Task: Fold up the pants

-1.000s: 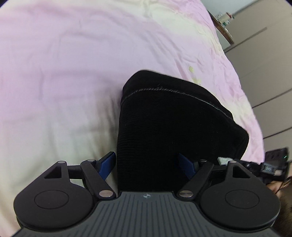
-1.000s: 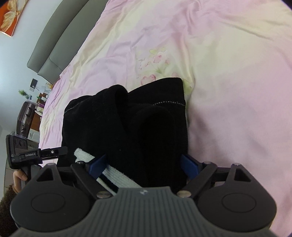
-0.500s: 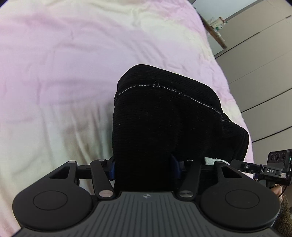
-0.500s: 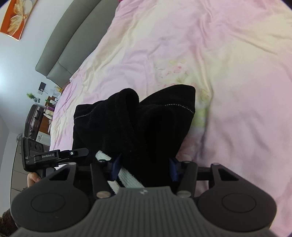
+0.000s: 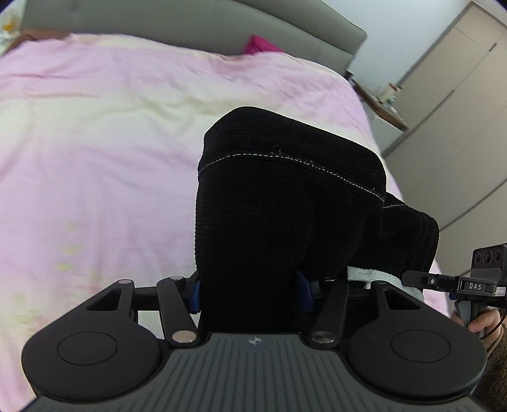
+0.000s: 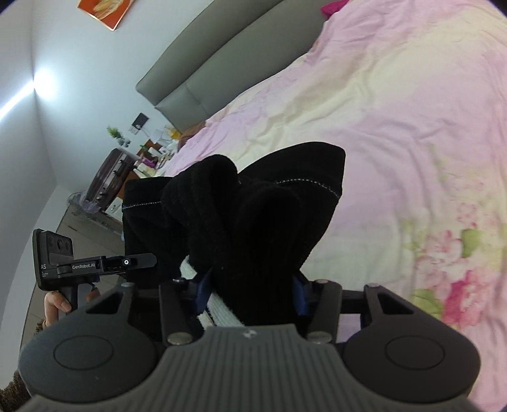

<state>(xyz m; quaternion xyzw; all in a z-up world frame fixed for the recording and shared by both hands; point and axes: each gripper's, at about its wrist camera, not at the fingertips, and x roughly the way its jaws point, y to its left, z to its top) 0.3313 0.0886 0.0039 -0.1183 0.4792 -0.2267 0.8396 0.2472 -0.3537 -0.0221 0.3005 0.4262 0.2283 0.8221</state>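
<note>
The black ribbed pants (image 5: 285, 202) hang bunched and folded, lifted above the pink bed. My left gripper (image 5: 248, 293) is shut on their near edge, its blue pads pressed into the cloth. My right gripper (image 6: 250, 293) is shut on the other end of the same edge, next to the white waistband strip (image 6: 218, 312). The pants also fill the middle of the right wrist view (image 6: 253, 215), with a stitched hem facing away. Each gripper shows at the side of the other's view.
A pink and cream floral bedspread (image 5: 95, 142) lies under the pants. A grey headboard (image 5: 190, 25) stands at the far end. A bedside table (image 5: 380, 101) and wardrobe doors (image 5: 459, 95) are to the right. A suitcase (image 6: 107, 177) stands by the cluttered far-side table.
Both grippers have closed on the pants and lifted them off the bed. The views have tilted up, so the headboard and walls now show.
</note>
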